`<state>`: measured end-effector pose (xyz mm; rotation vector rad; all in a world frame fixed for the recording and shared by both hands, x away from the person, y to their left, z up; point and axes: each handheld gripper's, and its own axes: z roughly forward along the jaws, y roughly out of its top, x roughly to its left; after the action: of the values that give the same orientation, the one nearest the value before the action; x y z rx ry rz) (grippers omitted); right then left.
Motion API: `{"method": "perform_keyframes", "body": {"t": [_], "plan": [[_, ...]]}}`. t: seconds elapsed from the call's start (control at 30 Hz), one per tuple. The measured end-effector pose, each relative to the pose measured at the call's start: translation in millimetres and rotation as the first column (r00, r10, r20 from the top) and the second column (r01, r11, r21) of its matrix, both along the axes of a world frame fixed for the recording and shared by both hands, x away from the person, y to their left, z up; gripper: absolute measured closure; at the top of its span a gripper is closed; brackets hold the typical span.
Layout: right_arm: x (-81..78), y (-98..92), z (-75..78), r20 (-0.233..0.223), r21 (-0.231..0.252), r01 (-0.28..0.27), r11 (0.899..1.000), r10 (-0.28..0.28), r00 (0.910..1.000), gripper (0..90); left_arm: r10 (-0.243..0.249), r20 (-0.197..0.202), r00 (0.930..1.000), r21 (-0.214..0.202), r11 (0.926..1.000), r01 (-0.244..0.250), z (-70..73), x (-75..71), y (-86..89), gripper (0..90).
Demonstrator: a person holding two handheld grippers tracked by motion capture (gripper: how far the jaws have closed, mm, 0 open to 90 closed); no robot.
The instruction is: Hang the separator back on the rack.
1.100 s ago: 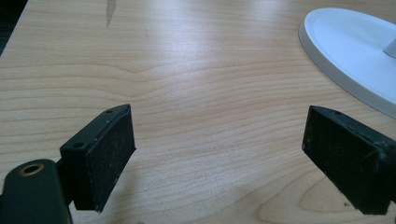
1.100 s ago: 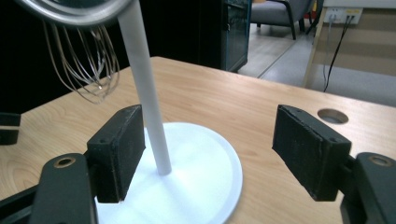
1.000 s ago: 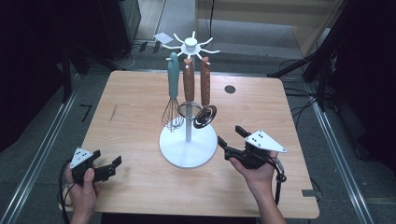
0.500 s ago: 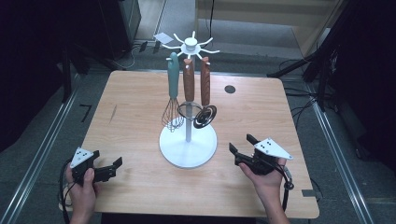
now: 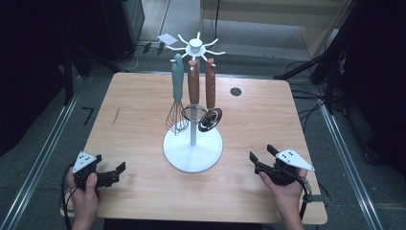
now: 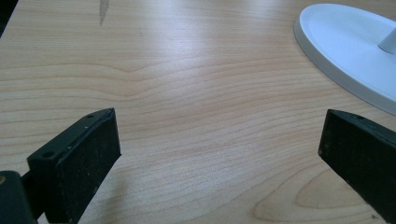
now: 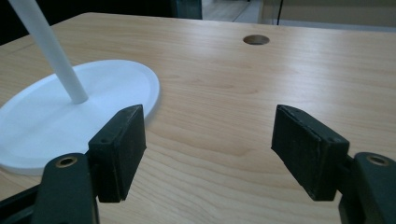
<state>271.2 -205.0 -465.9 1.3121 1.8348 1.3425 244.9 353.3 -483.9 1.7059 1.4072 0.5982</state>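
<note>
I find the white utensil stand (image 5: 193, 146) at the middle of the wooden table (image 5: 139, 96), upright on its round base, with three utensils hanging from the hooks at its top: a whisk with a teal handle (image 5: 177, 100), a wooden-handled tool (image 5: 193, 88) whose wire loop hangs round the pole, and a second wooden-handled tool (image 5: 210, 96) ending in a dark round head. All three hang clear of the tabletop, and no loose utensil lies on the table, so I judge the hanging work complete as far as can be seen, with only the withdrawal of my hands left. My left gripper (image 5: 112, 174) sits low at the near left corner of the table, well apart from the stand, pointing toward its base; its jaws have just been opening, nothing is between them, and they stand wide over bare wood in the left gripper view (image 6: 219, 149). My right gripper (image 5: 261, 157) is held near the table's near right edge, just beside the stand's base and aimed at it; its jaws are likewise apart and empty in the right gripper view (image 7: 208, 140), with the white pole (image 7: 49, 51) rising at the left. Both hands grip the tools from beneath, forearms entering from my side of the table.
</note>
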Motion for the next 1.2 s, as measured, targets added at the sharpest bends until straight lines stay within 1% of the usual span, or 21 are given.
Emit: {"method": "perform_keyframes", "body": {"t": [0.13, 0.33, 0.4, 0.5, 0.6, 0.67, 0.73, 0.9, 1.0, 1.07, 1.13, 1.17, 1.2], "plan": [[-2.6, -12.6, -5.8, -0.024, 0.001, 0.022, 1.0, -0.022, 0.9995, 25.8, -0.001, 0.001, 1.0, 0.001, 1.0, 0.001, 0.0, 0.0, 0.0, 0.0], [-5.8, -32.3, -15.1, -0.037, -0.007, 0.049, 0.999, -0.049, 0.9981, 24.1, 0.0, 0.002, 1.0, 0.0, 1.0, 0.0, 0.0, -0.1, -0.2, 0.0], [-7.3, -38.9, -17.2, -0.051, -0.001, 0.065, 0.998, -0.065, 0.9966, 23.5, 0.001, 0.002, 1.0, 0.002, 1.0, -0.001, 0.0, -0.2, -0.3, 0.0], [-10.9, -48.3, -20.1, -0.058, 0.002, 0.08, 0.997, -0.08, 0.9951, 23.2, 0.0, 0.001, 1.0, 0.006, 1.0, 0.0, 0.0, -0.5, -0.2, 0.0], [-15.4, -56.8, -23.3, -0.065, -0.008, 0.093, 0.996, -0.093, 0.9935, 23.1, 0.001, 0.001, 1.0, 0.006, 1.0, -0.001, 0.0, -0.5, -0.2, 0.0], [-17.9, -62.5, -26.1, -0.064, -0.026, 0.102, 0.994, -0.103, 0.9926, 23.0, 0.0, 0.002, 1.0, 0.006, 1.0, 0.0, 0.0, -0.6, -0.3, 0.0], [-20.4, -69.0, -29.1, -0.073, -0.027, 0.116, 0.993, -0.118, 0.9903, 23.1, 0.001, 0.004, 1.0, 0.004, 1.0, -0.001, -0.1, -0.6, -0.3, 0.0], [-25.4, -85.4, -34.4, -0.065, -0.028, 0.148, 0.989, -0.149, 0.9866, 23.9, 0.001, 0.002, 1.0, 0.003, 1.0, -0.001, 0.0, -0.5, -0.1, 0.0], [-24.6, -93.0, -39.1, -0.076, -0.035, 0.176, 0.984, -0.178, 0.9811, 24.9, -0.002, 0.0, 1.0, 0.007, 1.0, 0.002, 0.0, -0.3, -0.2, 0.0], [-24.6, -97.5, -41.6, -0.088, -0.028, 0.197, 0.98, -0.199, 0.9762, 25.0, -0.003, -0.002, 1.0, 0.006, 1.0, 0.003, 0.0, -0.2, -0.2, 0.0], [-24.5, -101.0, -43.1, -0.093, -0.023, 0.205, 0.978, -0.207, 0.974, 24.9, -0.004, -0.002, 1.0, 0.007, 1.0, 0.004, -0.1, 0.0, -0.2, 0.0], [-25.0, -102.2, -43.1, -0.097, -0.008, 0.212, 0.977, -0.212, 0.9725, 24.9, -0.004, -0.004, 1.0, 0.007, 1.0, 0.004, -0.1, 0.1, -0.4, 0.0], [-25.3, -103.3, -43.2, -0.092, -0.003, 0.217, 0.976, -0.216, 0.972, 24.9, -0.002, -0.006, 1.0, 0.006, 1.0, 0.002, -0.1, 0.2, -0.8, 0.0]]}}
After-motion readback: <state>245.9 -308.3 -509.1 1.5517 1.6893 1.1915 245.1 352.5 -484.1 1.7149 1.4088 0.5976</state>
